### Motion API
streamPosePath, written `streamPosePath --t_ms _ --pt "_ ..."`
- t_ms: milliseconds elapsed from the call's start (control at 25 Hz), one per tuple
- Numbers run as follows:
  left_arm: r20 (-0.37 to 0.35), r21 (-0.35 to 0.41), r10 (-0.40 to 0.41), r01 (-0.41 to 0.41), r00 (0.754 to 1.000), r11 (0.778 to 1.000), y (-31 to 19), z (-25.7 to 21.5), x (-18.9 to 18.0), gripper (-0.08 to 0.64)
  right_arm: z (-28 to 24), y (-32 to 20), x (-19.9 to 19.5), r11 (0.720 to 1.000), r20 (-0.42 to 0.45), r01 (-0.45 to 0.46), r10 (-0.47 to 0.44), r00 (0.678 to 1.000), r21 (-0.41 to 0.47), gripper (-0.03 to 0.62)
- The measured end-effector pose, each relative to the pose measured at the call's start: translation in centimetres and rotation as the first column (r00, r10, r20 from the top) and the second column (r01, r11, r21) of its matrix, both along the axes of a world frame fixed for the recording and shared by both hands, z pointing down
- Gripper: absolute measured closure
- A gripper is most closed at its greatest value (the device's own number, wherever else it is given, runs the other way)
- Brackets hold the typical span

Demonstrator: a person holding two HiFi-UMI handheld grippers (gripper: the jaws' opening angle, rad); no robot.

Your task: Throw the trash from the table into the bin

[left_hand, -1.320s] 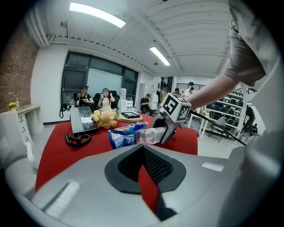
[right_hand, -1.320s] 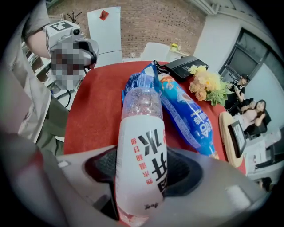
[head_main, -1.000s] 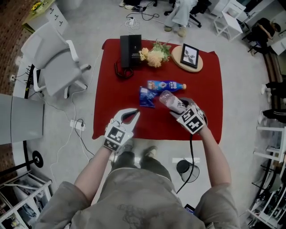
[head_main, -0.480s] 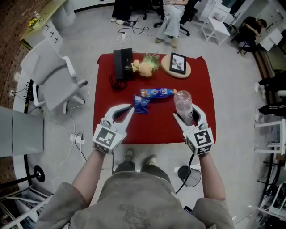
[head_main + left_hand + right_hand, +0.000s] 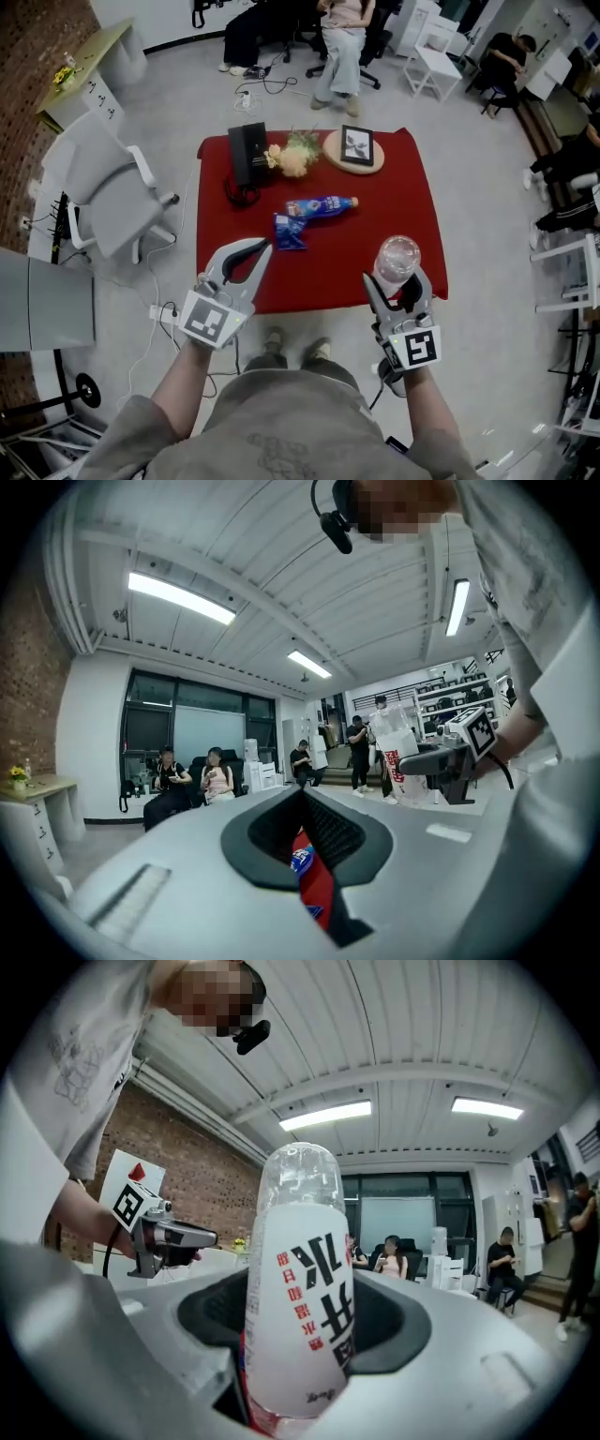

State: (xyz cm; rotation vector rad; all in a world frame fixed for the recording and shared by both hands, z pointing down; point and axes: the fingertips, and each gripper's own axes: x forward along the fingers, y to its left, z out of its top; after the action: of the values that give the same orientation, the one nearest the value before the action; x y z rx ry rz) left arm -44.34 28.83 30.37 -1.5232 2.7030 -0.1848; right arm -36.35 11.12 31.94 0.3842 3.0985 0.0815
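A clear plastic bottle with a white label (image 5: 397,260) stands upright in my right gripper (image 5: 397,283), which is shut on it above the red table's (image 5: 394,202) near right edge. The right gripper view is filled by the bottle (image 5: 300,1279), its base down between the jaws. My left gripper (image 5: 260,248) hovers over the near left edge with its tips together and nothing held. A blue-labelled bottle (image 5: 322,205) lies on its side mid-table, and a crumpled blue wrapper (image 5: 289,232) rests just in front of it. I see no bin.
At the table's far edge are a black box (image 5: 248,152), a flower bunch (image 5: 291,155) and a round wooden tray (image 5: 334,156) with a picture frame. A white office chair (image 5: 103,187) stands left of the table. People sit beyond the table.
My right gripper has carried the clear bottle off the table's middle, turned it upright and drawn it back to the near right edge. The left gripper also pulled back.
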Motion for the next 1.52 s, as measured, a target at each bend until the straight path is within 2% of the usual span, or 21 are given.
streamPosePath --t_ms 240,360,600,720,840,1000,1080,1200,1360,1440,1520 --pt "-0.035 0.000 0.008 -0.008 0.999 1.000 0.6 0.4 1.3 0.552 -0.2 1.0 3.0 0.999 0.031 -0.025 0.026 0.999 -0.032 0.295" --pt "-0.027 -0.005 0.030 -0.030 0.999 1.000 0.2 0.6 1.1 0.552 0.0 0.9 3.3 0.998 0.035 -0.053 0.054 0.998 -0.029 0.295" --pt "-0.011 -0.002 0.108 -0.108 0.994 0.994 -1.3 0.8 1.1 0.552 0.9 0.0 4.9 0.986 0.000 -0.165 0.165 0.986 -0.011 0.295" --pt "-0.010 0.000 0.174 -0.174 0.985 0.985 -3.0 1.0 1.6 0.552 0.9 -1.3 6.7 0.968 0.000 -0.251 0.251 0.968 -0.015 0.295" --pt "-0.023 0.018 0.289 -0.289 0.957 0.957 -5.8 1.4 3.1 0.552 1.1 -3.0 10.1 0.926 -0.012 -0.378 0.378 0.926 -0.016 0.295" --pt "-0.028 0.030 0.446 -0.446 0.894 0.895 -10.7 2.1 6.3 0.552 1.3 -5.8 16.0 0.842 -0.018 -0.539 0.539 0.842 0.005 0.295" --pt "-0.026 0.041 0.523 -0.522 0.852 0.852 -13.6 2.3 8.9 0.552 1.3 -7.5 19.9 0.784 -0.019 -0.620 0.621 0.784 0.016 0.295" --pt "-0.028 0.047 0.637 -0.635 0.771 0.771 -18.4 2.5 13.8 0.552 1.2 -10.1 26.5 0.673 -0.015 -0.739 0.740 0.673 0.033 0.295" --pt "0.000 0.045 0.766 -0.765 0.643 0.643 -24.5 2.4 21.5 0.552 1.3 -12.2 35.3 0.524 -0.010 -0.851 0.852 0.524 0.041 0.295" --pt "0.023 0.039 0.812 -0.812 0.583 0.582 -26.8 2.5 25.4 0.552 2.0 -12.8 39.5 0.460 -0.019 -0.887 0.888 0.459 0.038 0.295" --pt "0.007 0.040 0.841 -0.840 0.542 0.541 -28.4 3.1 28.8 0.552 2.8 -13.1 43.5 0.407 -0.033 -0.913 0.913 0.406 0.031 0.295"
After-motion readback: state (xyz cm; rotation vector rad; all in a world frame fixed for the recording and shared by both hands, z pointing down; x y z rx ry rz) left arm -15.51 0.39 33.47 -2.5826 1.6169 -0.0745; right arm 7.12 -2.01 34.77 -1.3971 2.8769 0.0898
